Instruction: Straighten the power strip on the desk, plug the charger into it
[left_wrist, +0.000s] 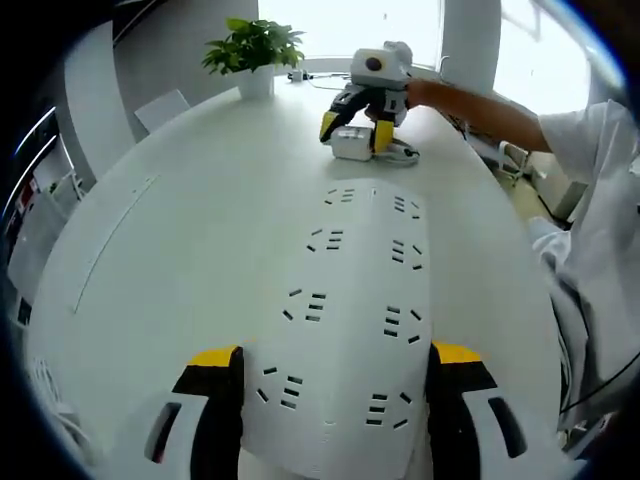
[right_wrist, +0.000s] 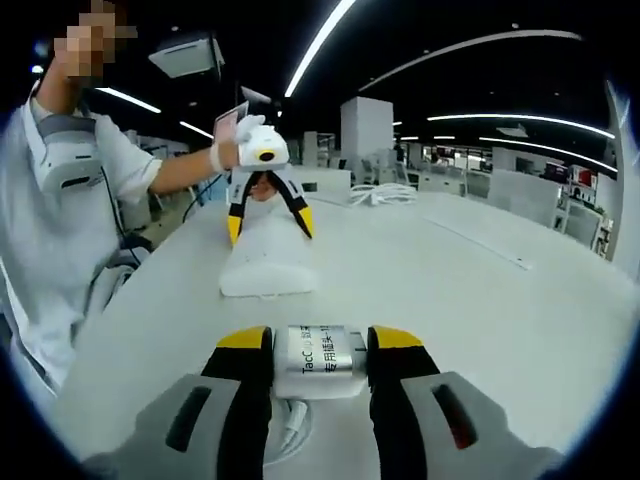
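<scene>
A long white power strip (left_wrist: 350, 300) lies on the white desk (left_wrist: 180, 220), running straight away from my left gripper (left_wrist: 335, 360). The jaws press both long sides of its near end, shut on it. In the right gripper view the same strip (right_wrist: 265, 265) lies ahead with the left gripper (right_wrist: 268, 225) astride its far end. My right gripper (right_wrist: 320, 345) is shut on a white charger (right_wrist: 318, 360) with a printed label, low over the desk, a short way from the strip's other end. Its cable (right_wrist: 290, 430) hangs below. From the left gripper view, the right gripper (left_wrist: 358, 128) holds the charger (left_wrist: 350, 145) beyond the strip.
A potted plant (left_wrist: 255, 50) stands at the desk's far end. A loose white cable coil (right_wrist: 380, 195) lies further along the desk. The person in a white shirt (left_wrist: 600, 200) stands along one side. Bare desk spreads to the other side (right_wrist: 500, 300).
</scene>
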